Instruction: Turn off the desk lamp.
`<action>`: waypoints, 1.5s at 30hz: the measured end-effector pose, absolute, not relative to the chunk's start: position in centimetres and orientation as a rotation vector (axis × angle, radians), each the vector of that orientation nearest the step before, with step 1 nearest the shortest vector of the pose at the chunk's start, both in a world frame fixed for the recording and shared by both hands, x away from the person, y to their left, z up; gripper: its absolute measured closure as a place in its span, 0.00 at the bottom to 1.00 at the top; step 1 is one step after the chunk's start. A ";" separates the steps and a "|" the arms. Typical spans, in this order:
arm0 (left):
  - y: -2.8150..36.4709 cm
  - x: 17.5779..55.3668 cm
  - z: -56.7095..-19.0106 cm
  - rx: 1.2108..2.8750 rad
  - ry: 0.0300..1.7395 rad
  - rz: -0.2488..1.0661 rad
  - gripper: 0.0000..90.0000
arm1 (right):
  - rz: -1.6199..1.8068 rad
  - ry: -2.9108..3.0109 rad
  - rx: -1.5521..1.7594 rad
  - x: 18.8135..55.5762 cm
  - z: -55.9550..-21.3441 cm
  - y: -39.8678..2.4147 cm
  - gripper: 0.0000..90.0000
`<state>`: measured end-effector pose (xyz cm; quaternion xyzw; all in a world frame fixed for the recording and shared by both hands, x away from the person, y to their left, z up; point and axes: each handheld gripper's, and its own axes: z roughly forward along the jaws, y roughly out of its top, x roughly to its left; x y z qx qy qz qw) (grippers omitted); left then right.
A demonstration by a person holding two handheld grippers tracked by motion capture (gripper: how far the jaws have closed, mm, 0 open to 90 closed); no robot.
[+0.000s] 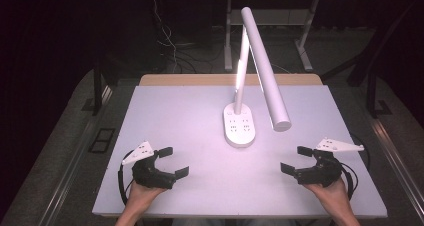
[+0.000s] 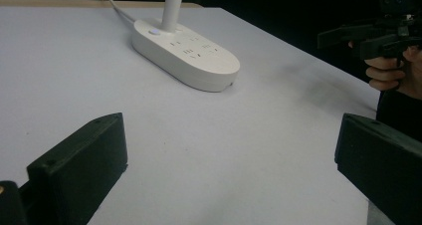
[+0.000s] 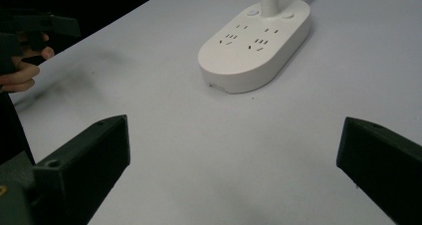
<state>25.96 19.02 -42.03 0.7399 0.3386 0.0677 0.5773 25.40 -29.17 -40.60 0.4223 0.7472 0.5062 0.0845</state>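
A white desk lamp stands mid-table on an oval base (image 1: 239,128) that carries several socket outlets (image 2: 186,48) (image 3: 254,43). Its long tube head (image 1: 265,71) slants down to the right, lit. My left gripper (image 1: 173,161) rests near the front left of the table, open, with nothing between its jaws. My right gripper (image 1: 295,159) sits at the front right, also open and empty. Both point inward toward the lamp base, well short of it. In the left gripper view the right gripper (image 2: 370,36) shows far off in a hand.
The white table top (image 1: 175,106) has a wooden strip along its far edge (image 1: 200,79). The lamp's cord (image 2: 117,6) runs off the back. Dark floor, cables and table legs lie beyond. Wide bare surface lies between the grippers and the base.
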 end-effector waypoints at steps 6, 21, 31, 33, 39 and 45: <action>19.1 25.9 -42.0 1.730 0.797 0.158 0.00 | 1.516 2.221 1.265 25.4 -40.6 -29.4 0.01; 19.4 25.7 -42.0 1.713 0.809 0.157 0.00 | 1.499 2.239 1.265 25.1 -40.3 -29.3 0.01; 19.5 25.6 -41.9 1.709 0.813 0.161 0.00 | 1.463 2.277 1.263 25.2 -39.9 -28.8 0.01; 19.5 25.6 -41.9 1.709 0.813 0.159 0.00 | 1.458 2.285 1.263 25.3 -39.8 -28.7 0.01; 19.5 25.5 -41.9 1.704 0.816 0.159 0.00 | 1.445 2.300 1.257 25.7 -39.2 -28.6 0.01; 19.5 25.5 -41.9 1.705 0.818 0.160 0.00 | 1.436 2.324 1.234 26.3 -38.6 -28.4 0.01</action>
